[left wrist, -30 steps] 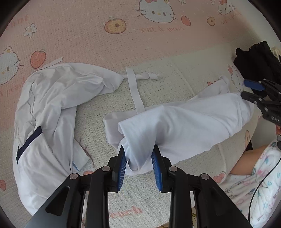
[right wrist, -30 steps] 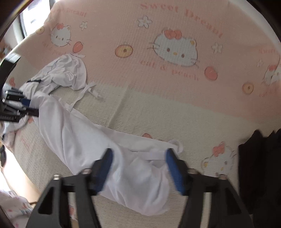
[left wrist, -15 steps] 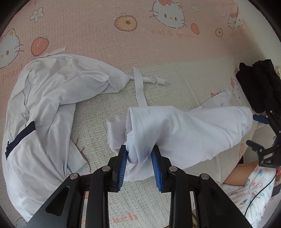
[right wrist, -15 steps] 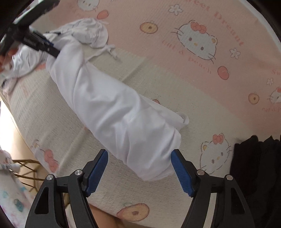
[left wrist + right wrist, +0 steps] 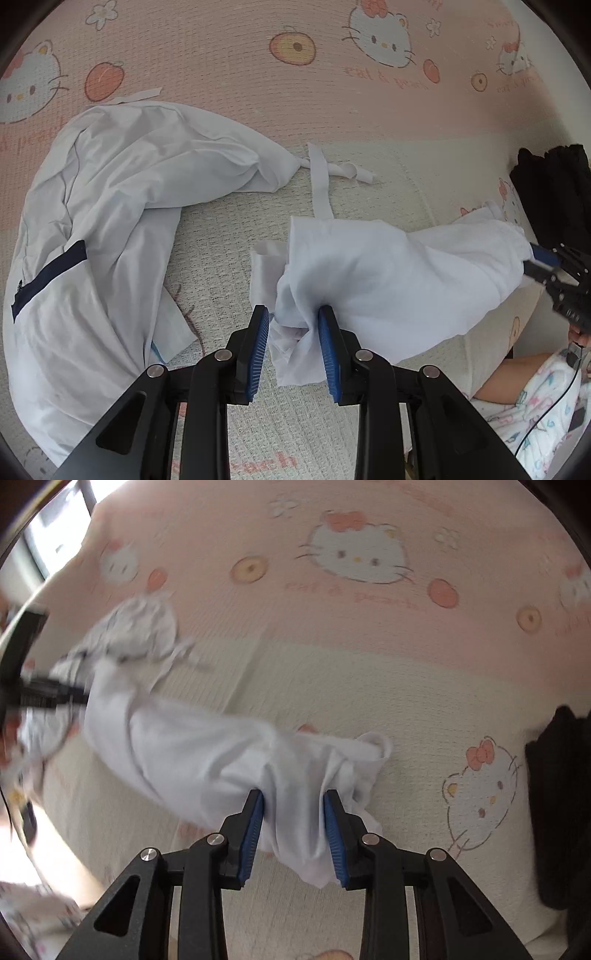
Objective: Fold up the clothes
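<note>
White garment (image 5: 399,266) stretched between both grippers over the pink-and-cream cat-print bedspread (image 5: 229,48). Left gripper (image 5: 291,343) clenched on one bunched end of it, blue pads pinching the cloth. Right gripper (image 5: 293,830) jaws have just been closing, now clamped on the other bunched end. A second white garment with a navy stripe (image 5: 96,229) lies crumpled to the left, apart from the held one. Black clothing (image 5: 554,192) sits at the right edge. Right wrist view partly blurred.
</note>
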Demonstrator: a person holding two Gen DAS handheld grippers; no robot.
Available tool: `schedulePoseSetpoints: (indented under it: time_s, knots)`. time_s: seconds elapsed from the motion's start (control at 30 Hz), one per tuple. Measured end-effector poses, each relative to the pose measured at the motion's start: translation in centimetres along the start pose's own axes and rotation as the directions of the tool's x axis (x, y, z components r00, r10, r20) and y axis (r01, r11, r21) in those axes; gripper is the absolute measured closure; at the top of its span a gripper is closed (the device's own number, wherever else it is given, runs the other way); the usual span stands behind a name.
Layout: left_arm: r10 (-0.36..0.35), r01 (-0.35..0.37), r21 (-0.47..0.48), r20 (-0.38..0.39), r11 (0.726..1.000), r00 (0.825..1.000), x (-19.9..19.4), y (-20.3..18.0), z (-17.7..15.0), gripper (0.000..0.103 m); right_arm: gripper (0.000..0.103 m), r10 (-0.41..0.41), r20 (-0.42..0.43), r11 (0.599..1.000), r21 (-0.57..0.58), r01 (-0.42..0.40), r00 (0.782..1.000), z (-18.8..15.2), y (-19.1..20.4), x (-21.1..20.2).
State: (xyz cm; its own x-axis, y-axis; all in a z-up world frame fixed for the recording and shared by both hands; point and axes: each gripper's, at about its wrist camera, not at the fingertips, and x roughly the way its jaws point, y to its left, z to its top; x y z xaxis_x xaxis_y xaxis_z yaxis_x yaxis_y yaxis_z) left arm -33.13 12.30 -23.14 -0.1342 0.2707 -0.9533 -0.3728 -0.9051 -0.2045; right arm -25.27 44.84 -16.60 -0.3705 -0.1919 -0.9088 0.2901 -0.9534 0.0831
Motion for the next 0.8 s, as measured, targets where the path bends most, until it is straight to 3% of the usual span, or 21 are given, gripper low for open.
schedulePoseSetpoints:
  time_s: [0.17,0.3,0.4,0.43,0.53,0.67,0.73,0.8]
  knots:
    - [-0.051,0.05,-0.108,-0.001,0.993,0.999,0.8,1.5,0.4,0.078,0.071,-0.006,0.011,0.998,0.061,0.005,1.0,0.8,-0.8,1.9]
    - [0.036,-0.037,-0.125,-0.012,0.991,0.999,1.8,2.2,0.7,0.078,0.071,-0.093,-0.016,0.995,0.026,0.093,0.996,1.0,-0.1,4.2]
    - [0.165,-0.174,-0.122,-0.08,0.977,0.983,3.6,3.0,0.4,0.078,0.071,-0.143,-0.044,0.989,0.03,0.144,0.989,1.4,-0.2,5.5]
    - [0.157,-0.17,-0.141,-0.098,0.975,0.983,4.1,3.4,0.1,0.078,0.071,-0.151,-0.05,0.987,0.043,0.153,0.987,1.4,-0.5,5.6]
    - [0.082,-0.084,-0.184,-0.016,0.979,0.996,2.6,4.0,-0.6,0.078,0.071,-0.158,-0.065,0.982,0.09,0.164,0.985,1.4,-1.4,6.0]
    - [0.019,0.009,-0.251,0.109,0.968,0.994,0.1,4.7,-1.2,0.078,0.071,-0.138,-0.054,0.979,0.143,0.144,0.989,1.2,-1.9,5.8]
    - [-0.056,0.096,-0.306,0.136,0.947,0.989,-0.4,5.3,-1.3,0.078,0.07,-0.129,-0.027,0.98,0.149,0.132,0.991,1.0,-1.7,5.0]
    - [-0.136,0.19,-0.376,0.165,0.907,0.977,-0.7,5.9,-1.4,0.078,0.069,-0.107,-0.003,0.974,0.199,0.105,0.994,0.8,-1.9,3.8]
